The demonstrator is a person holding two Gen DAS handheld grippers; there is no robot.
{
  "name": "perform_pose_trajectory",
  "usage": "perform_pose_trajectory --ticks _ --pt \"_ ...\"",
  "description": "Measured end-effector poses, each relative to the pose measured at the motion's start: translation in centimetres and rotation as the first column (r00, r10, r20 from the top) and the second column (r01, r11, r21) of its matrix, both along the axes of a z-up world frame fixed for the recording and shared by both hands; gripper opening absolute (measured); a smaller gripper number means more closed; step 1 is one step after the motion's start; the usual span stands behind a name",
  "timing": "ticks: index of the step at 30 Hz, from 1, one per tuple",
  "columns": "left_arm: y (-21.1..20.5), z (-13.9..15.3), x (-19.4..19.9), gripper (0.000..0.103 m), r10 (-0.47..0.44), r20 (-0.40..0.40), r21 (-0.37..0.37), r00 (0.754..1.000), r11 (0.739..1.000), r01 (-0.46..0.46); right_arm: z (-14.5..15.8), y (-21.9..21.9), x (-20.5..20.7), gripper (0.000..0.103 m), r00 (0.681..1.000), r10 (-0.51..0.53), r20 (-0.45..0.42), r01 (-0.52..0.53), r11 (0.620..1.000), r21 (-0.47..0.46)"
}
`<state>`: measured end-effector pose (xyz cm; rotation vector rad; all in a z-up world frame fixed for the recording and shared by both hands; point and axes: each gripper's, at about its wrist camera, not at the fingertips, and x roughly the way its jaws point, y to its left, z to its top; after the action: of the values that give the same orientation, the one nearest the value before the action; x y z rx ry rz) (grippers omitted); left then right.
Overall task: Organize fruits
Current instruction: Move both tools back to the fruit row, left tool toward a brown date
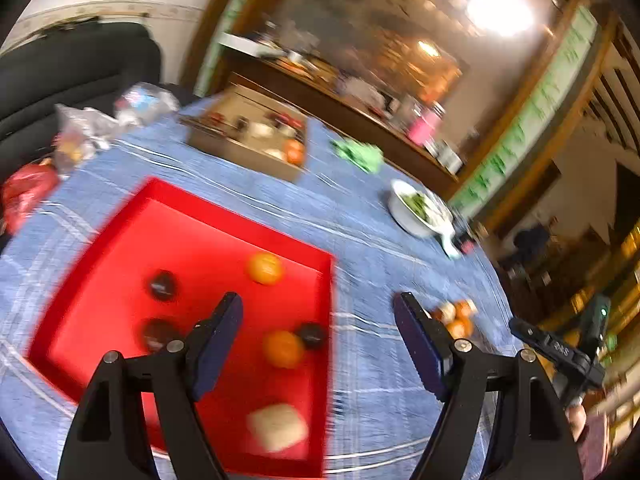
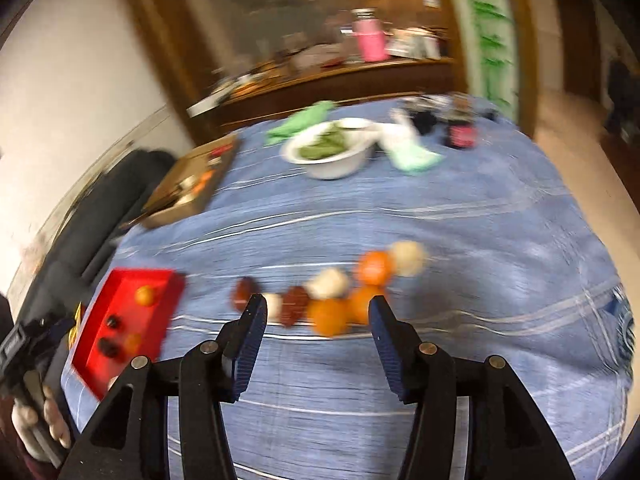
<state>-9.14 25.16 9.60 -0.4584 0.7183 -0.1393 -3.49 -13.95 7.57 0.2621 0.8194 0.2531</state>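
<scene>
Both tools gape empty: left tool (image 1: 318, 344) over red tray (image 1: 120, 216), right tool (image 2: 318, 322) near fruit row (image 2: 332, 292)

Fruit tray and loose fruit on the table

From the right wrist view, the tray (image 2: 132, 320) lies at 8 o'clock, the loose fruit (image 2: 332, 292) at centre, the bowl (image 2: 332, 156) at 12, and the box (image 2: 188, 188) at 10.
</scene>
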Motion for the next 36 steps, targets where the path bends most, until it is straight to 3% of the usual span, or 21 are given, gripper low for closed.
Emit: perform_pose_trajectory --ticks 3,9,15,18,22,24,29,32,34,35,36 --pt "-3.1 -0.2 1.0 0.077 -0.071 -0.015 0.011 0.997 0.997 0.071 -1.1 -1.1 0.1 0.057 1.000 -0.009 -0.024 0.009 1.000 0.002" --pt "-7.6 -1.0 3.3 0.077 -0.143 -0.056 0.026 0.988 0.989 0.145 -4.0 1.4 1.3 0.057 0.996 0.063 -0.067 -0.066 0.997 -0.040" --pt "-9.7 -3.0 6.5 0.077 -0.172 -0.114 -0.012 0.978 0.985 0.172 -5.0 3.1 2.2 0.056 0.999 0.049 0.005 -0.047 0.981 -0.187" --pt "-10.6 -4.3 8.5 0.076 -0.188 -0.137 -0.048 0.973 0.982 0.183 -4.7 3.2 2.1 0.054 0.994 0.105 0.027 -0.101 0.986 -0.132" --pt "-12.5 -6.0 11.5 0.062 -0.216 -0.171 -0.057 0.961 0.976 0.209 -5.4 4.7 3.0 0.053 0.988 0.157 0.003 -0.154 0.975 -0.158" --pt "-13.7 -6.8 12.8 0.056 -0.221 -0.188 -0.022 0.957 0.975 0.221 -6.2 5.2 3.8 0.050 0.987 0.160 -0.016 -0.161 0.972 -0.173" --pt "-15.9 -8.7 14.8 0.054 -0.237 -0.236 0.055 0.942 0.965 0.256 -6.5 6.5 4.4 0.050 0.983 0.184 0.000 -0.178 0.951 -0.254" --pt "-16.8 -8.9 15.2 0.053 -0.241 -0.223 0.112 0.945 0.956 0.271 -7.0 7.3 4.3 0.050 0.979 0.202 0.005 -0.192 0.935 -0.298" --pt "-17.3 -9.0 15.2 0.046 -0.251 -0.211 0.144 0.945 0.948 0.284 -7.5 7.4 4.4 0.046 0.979 0.202 -0.005 -0.193 0.930 -0.314" --pt "-17.5 -9.0 15.0 0.037 -0.276 -0.195 0.138 0.941 0.942 0.305 -7.8 7.4 4.5 0.037 0.981 0.195 -0.016 -0.189 0.926 -0.327" --pt "-17.6 -8.9 14.9 0.029 -0.289 -0.188 0.134 0.939 0.939 0.316 -8.0 7.3 4.6 0.037 0.982 0.185 -0.031 -0.185 0.925 -0.332"
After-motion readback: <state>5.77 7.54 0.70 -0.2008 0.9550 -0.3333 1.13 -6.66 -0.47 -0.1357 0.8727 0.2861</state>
